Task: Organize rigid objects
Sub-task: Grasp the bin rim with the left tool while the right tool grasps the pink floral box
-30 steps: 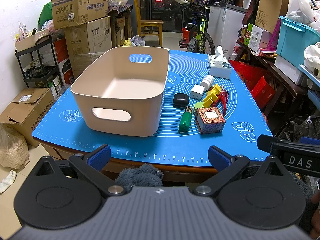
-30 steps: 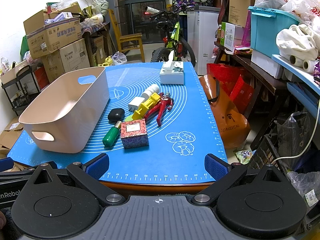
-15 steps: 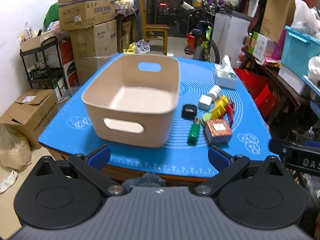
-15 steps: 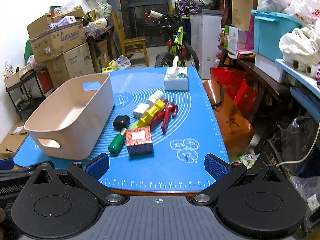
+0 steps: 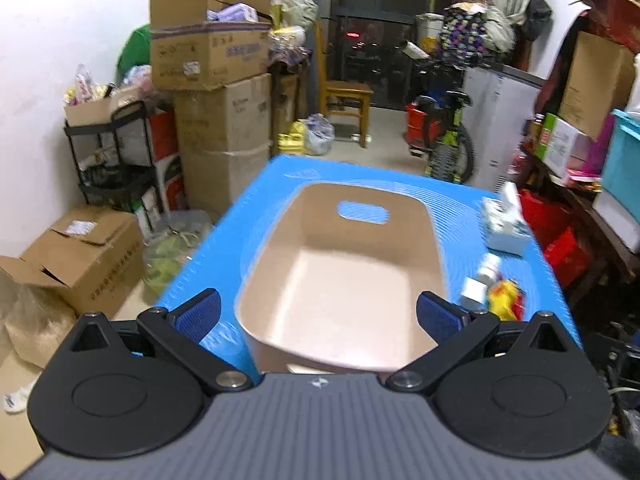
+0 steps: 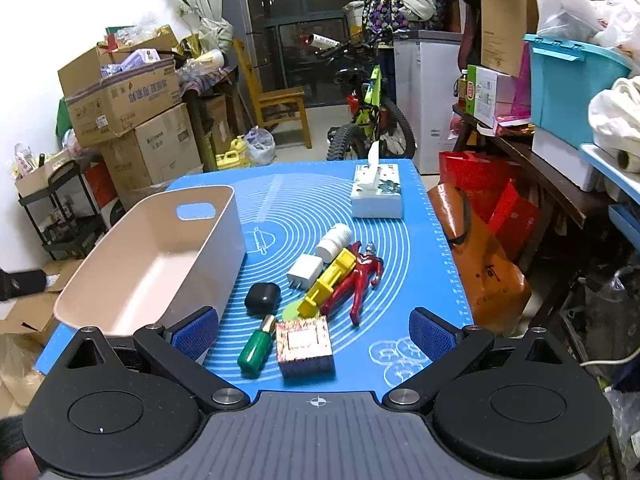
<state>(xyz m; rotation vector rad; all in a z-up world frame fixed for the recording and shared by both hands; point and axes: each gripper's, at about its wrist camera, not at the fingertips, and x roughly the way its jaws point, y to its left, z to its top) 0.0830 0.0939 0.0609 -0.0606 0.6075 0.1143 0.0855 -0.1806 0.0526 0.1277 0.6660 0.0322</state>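
Observation:
An empty beige bin [image 5: 340,280] [image 6: 160,256] sits on the left of the blue mat [image 6: 416,280]. Right of it lies a cluster: patterned box [image 6: 305,346], green bottle [image 6: 256,350], black case [image 6: 262,298], white charger [image 6: 305,272], white bottle [image 6: 334,242], yellow toy [image 6: 328,282] and red figure [image 6: 360,280]. My left gripper [image 5: 318,314] hangs open above the bin's near rim. My right gripper [image 6: 314,334] is open over the box and the green bottle, holding nothing.
A tissue box [image 6: 376,192] stands at the mat's far right. Cardboard boxes [image 5: 216,92] and a black shelf [image 5: 112,160] line the left wall. A bicycle [image 6: 368,120], a wooden chair [image 6: 280,100] and an orange bag [image 6: 480,264] are beyond and beside the table.
Both grippers have risen and moved forward over the table. The left now looks down into the bin; the right has come closer to the cluster. Nothing was picked up.

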